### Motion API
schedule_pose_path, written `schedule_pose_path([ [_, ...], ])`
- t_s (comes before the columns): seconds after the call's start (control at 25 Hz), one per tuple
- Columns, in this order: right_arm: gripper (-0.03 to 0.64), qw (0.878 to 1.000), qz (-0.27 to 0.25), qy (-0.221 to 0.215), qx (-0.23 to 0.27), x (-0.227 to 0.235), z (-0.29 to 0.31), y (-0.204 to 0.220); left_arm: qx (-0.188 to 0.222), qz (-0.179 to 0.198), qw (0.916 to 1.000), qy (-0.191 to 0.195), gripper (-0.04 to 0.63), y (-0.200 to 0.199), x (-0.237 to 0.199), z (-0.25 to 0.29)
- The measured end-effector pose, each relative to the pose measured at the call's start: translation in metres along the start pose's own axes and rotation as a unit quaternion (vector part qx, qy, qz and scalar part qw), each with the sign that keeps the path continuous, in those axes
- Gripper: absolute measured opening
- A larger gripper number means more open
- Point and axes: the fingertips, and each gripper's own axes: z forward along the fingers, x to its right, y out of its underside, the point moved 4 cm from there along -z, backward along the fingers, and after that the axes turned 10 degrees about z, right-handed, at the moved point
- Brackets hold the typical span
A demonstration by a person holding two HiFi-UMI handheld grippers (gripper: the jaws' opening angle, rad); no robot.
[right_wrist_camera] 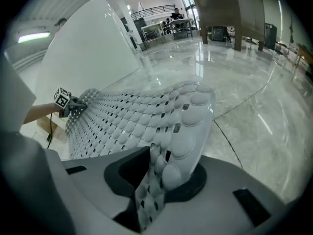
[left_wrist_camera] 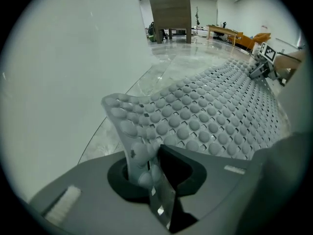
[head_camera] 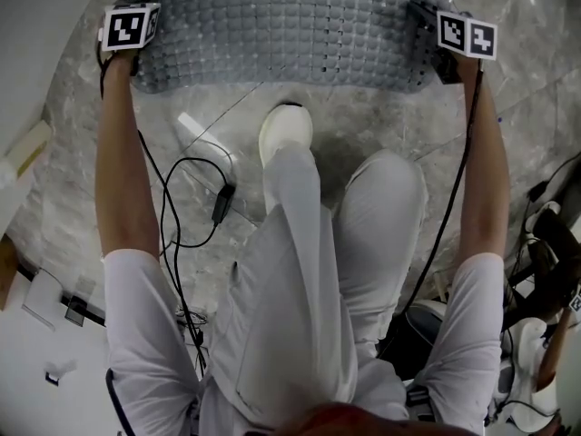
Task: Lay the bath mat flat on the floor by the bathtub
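The grey studded bath mat (head_camera: pixel 290 25) is spread over the marble floor at the top of the head view, with its near corners still raised. My left gripper (head_camera: pixel 136 64) is at the mat's near left corner and my right gripper (head_camera: pixel 442 64) at its near right corner. In the left gripper view the curled corner of the mat (left_wrist_camera: pixel 132 131) stands between the parted jaws of the left gripper (left_wrist_camera: pixel 146 168), with a dark gap beside it. In the right gripper view the mat (right_wrist_camera: pixel 186 131) likewise sits loosely between the parted jaws of the right gripper (right_wrist_camera: pixel 156 175).
The white bathtub wall (left_wrist_camera: pixel 58 58) rises along the mat's far side and also shows in the right gripper view as the bathtub (right_wrist_camera: pixel 88 43). A white shoe (head_camera: pixel 286 130) stands just behind the mat. A black cable (head_camera: pixel 182 207) trails on the floor; gear (head_camera: pixel 545 234) lies at the right.
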Motion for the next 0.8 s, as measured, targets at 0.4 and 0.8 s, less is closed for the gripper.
schedule_pose_path([
  [0.4, 0.172, 0.998, 0.0, -0.055, 0.008, 0.011, -0.01, 0.007, 0.01, -0.067, 0.9963, 0.054, 0.158, 0.014, -0.02, 0.007],
  [0.8, 0.184, 0.998, 0.026, -0.063, 0.013, 0.039, -0.026, 0.018, -0.015, -0.053, 0.9965, 0.062, 0.198, 0.025, -0.031, 0.007],
])
